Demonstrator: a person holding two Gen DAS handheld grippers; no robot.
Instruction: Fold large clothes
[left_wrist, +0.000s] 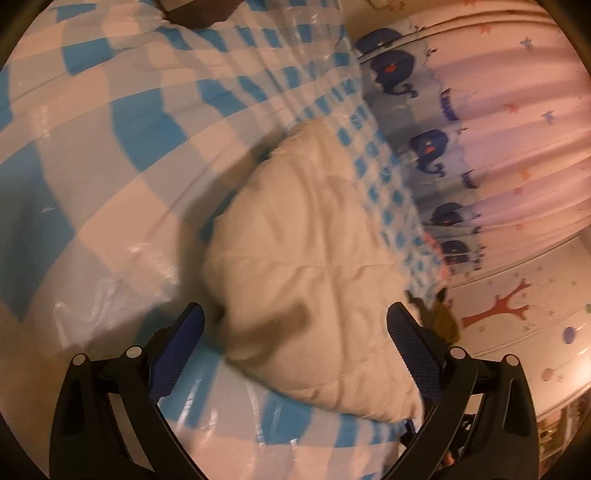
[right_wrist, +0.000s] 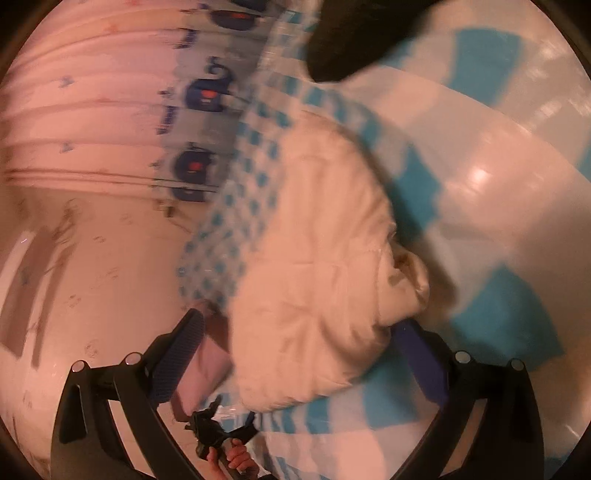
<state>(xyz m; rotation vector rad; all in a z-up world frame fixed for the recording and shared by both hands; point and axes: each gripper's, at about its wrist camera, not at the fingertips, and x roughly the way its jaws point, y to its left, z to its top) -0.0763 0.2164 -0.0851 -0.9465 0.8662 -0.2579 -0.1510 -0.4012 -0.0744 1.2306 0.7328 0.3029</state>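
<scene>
A puffy cream coat lies bunched up on a bed with a blue and white checked cover, close to the edge of the bed where a curtain with dark blue whales hangs beside it. The cover looks shiny, like plastic. Both pictures are blurry. In the left wrist view, the left gripper has its two fingers spread wide apart above the coat, one on each side of the lump, and they hold nothing. In the right wrist view, the right gripper also has its fingers spread wide, with the coat between them; the coat covers the tip of the right-side finger, so I cannot tell if that finger touches the coat. Low in that same picture, a hand holds the handle of the other gripper, seen from the far side. A dark thing lies on the bed at the top of the picture, too blurry to tell what it is. A wall with little drawings stands past the bed.
</scene>
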